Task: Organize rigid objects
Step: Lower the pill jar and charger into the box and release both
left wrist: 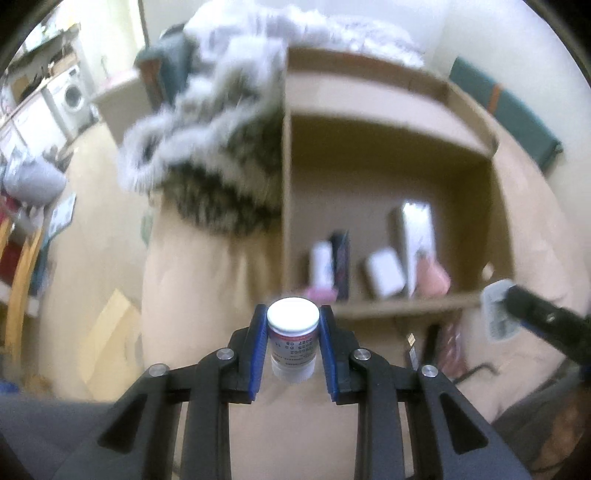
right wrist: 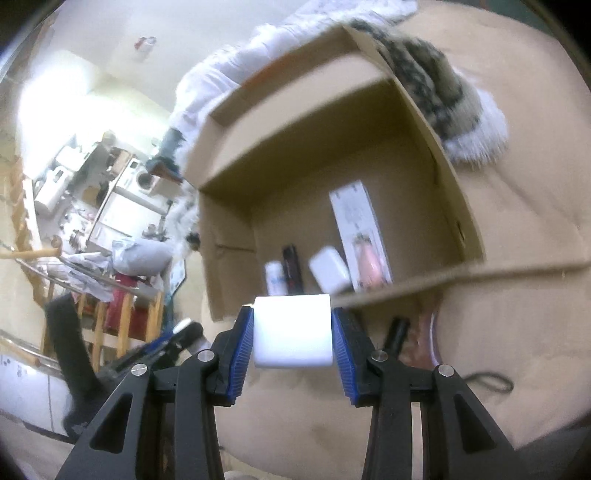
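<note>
My left gripper (left wrist: 293, 317) is shut on a small white-capped bottle (left wrist: 292, 338) with a printed label, held upright between the blue pads. My right gripper (right wrist: 293, 325) is shut on a white rounded box (right wrist: 293, 330). Both hang in front of an open cardboard box (left wrist: 391, 308) (right wrist: 436, 192) on a beige bed. Inside the box lie a tall white carton (left wrist: 417, 240) (right wrist: 360, 236), a small white block (left wrist: 384, 271) (right wrist: 328, 269), a white bottle (left wrist: 320, 262) (right wrist: 275, 278) and a dark slim item (left wrist: 341, 262) (right wrist: 291, 264). The right gripper with its white box (left wrist: 498, 314) shows at the right edge of the left wrist view.
A furry striped garment (left wrist: 221, 147) (right wrist: 436, 85) drapes over the box's side wall, with white bedding (left wrist: 295, 29) behind. A dark cable (right wrist: 491, 382) and a pinkish object (right wrist: 428, 336) lie on the bed near the box's front wall. Cluttered shelves and a washing machine (left wrist: 74, 94) stand beyond.
</note>
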A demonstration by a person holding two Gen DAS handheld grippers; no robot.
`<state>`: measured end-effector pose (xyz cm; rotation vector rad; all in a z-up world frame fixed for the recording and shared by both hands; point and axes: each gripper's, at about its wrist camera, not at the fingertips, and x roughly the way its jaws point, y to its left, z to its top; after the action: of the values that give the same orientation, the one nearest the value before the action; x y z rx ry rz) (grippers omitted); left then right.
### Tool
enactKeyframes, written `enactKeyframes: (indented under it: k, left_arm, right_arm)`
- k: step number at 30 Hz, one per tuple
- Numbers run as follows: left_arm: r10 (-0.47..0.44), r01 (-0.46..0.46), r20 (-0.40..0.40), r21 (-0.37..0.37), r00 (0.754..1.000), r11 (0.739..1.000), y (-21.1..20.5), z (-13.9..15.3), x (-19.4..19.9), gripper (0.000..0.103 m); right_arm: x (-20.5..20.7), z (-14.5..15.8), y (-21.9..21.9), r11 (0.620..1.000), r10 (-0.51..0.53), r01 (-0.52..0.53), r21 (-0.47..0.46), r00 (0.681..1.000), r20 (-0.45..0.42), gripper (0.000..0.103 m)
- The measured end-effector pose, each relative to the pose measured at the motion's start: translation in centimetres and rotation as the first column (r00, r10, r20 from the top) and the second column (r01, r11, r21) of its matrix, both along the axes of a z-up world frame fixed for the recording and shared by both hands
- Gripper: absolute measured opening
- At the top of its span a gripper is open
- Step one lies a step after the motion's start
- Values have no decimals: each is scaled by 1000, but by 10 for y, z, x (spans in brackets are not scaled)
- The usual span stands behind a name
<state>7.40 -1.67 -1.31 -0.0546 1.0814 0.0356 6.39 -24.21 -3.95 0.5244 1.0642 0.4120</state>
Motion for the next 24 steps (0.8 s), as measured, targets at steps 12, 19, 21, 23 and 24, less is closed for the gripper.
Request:
enactKeyframes:
  k: [12,19,21,23,24]
  left_arm:
    - [-73,70,70,44,995,997,-27,10,78,24]
    - [-96,96,25,0,995,995,-33,-34,92,24]
    - [-96,96,6,-6,995,995,-34,-43,93,24]
    - [-102,102,1,-12,995,995,-36,-48,93,24]
    - [-112,112,6,-6,994,994,-37,-50,93,24]
  right_arm:
    - [76,8,3,993,22,-18,-115,999,36,43]
    - [90,-29,9,988,28,-33,-152,999,-31,43]
    - [91,-37,14,983,39,-48,-178,998,-51,43]
    - [91,-43,17,979,51,-63,-196,997,-65,43]
    - [92,-46,19,977,56,-69,-202,996,-72,43]
